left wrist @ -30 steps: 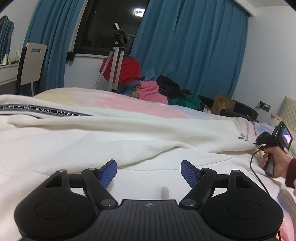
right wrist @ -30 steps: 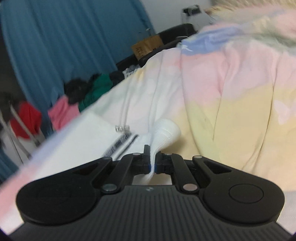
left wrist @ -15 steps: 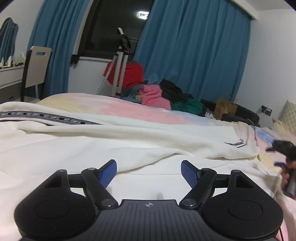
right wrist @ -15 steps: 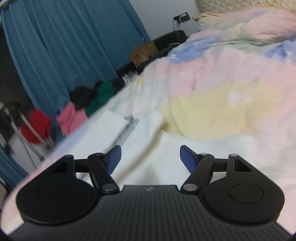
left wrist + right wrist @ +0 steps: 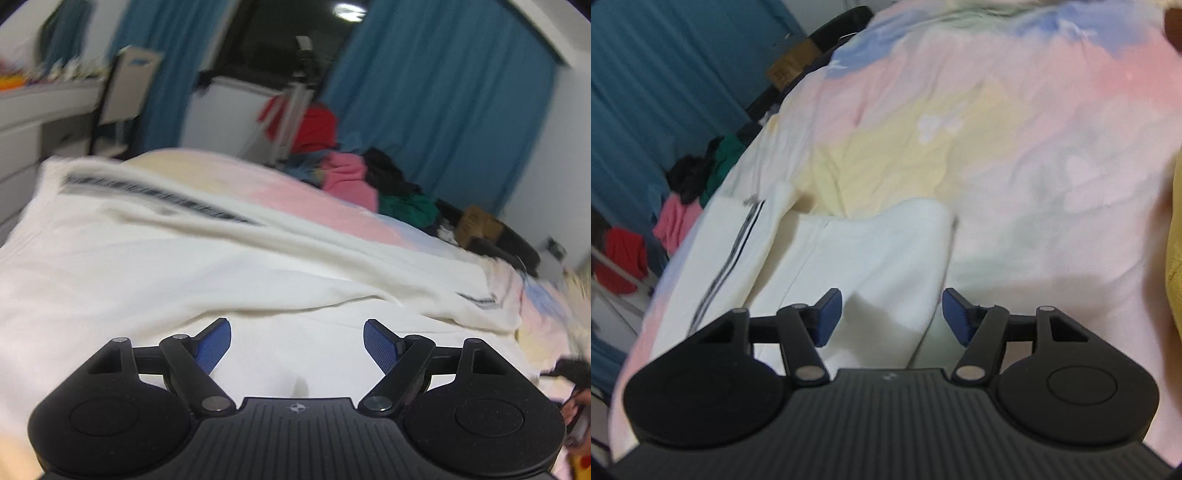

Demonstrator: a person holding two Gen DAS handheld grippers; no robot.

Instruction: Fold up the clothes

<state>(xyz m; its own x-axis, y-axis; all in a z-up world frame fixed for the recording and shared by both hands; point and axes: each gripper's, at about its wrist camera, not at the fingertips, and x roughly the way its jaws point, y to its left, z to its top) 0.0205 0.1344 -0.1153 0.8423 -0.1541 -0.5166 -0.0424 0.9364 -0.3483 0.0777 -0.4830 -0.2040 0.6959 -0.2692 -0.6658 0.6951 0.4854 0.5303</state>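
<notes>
A cream-white garment point(image 5: 221, 266) with a black lettered stripe lies spread over the bed. My left gripper point(image 5: 297, 341) is open and empty, low over the garment's near part. In the right wrist view the garment's white end point(image 5: 886, 258) lies flat on the pastel bedspread point(image 5: 1015, 147), with its black stripe point(image 5: 735, 251) to the left. My right gripper point(image 5: 892, 315) is open and empty just above that end. The right gripper and hand show at the left wrist view's right edge point(image 5: 572, 373).
A pile of pink, black and green clothes point(image 5: 369, 184) lies at the bed's far side, with a tripod and red cloth point(image 5: 306, 125) before blue curtains. A chair point(image 5: 125, 99) and desk stand far left. A cardboard box point(image 5: 480, 221) sits beyond the bed. Something yellow point(image 5: 1174, 258) is at right.
My right gripper has let go of the white garment end, opened, and tilted down over it. My left gripper has stayed open and shifted its view, now blurred by motion.
</notes>
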